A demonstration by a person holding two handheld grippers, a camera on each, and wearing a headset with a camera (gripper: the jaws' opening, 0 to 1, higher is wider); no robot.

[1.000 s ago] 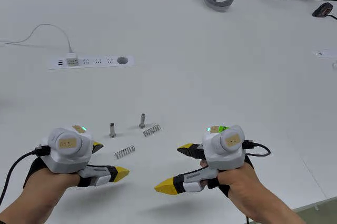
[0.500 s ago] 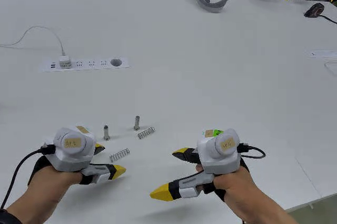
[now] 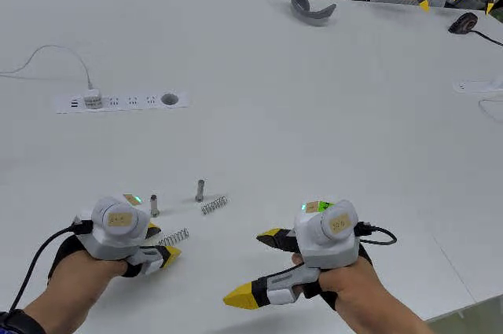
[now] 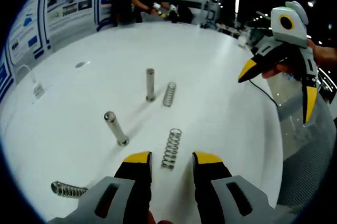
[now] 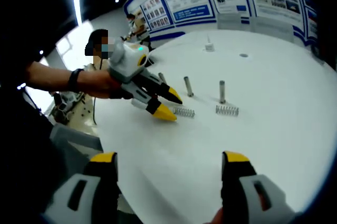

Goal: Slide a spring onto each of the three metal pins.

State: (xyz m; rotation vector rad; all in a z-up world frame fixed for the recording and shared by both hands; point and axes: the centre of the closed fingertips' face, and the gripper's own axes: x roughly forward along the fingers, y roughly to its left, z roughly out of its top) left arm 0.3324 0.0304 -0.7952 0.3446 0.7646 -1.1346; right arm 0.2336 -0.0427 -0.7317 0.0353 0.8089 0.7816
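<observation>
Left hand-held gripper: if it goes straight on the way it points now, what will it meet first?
Most likely the nearest spring, lying on the table just ahead of the left hand-held gripper, in line with the gap between its open jaws.
</observation>
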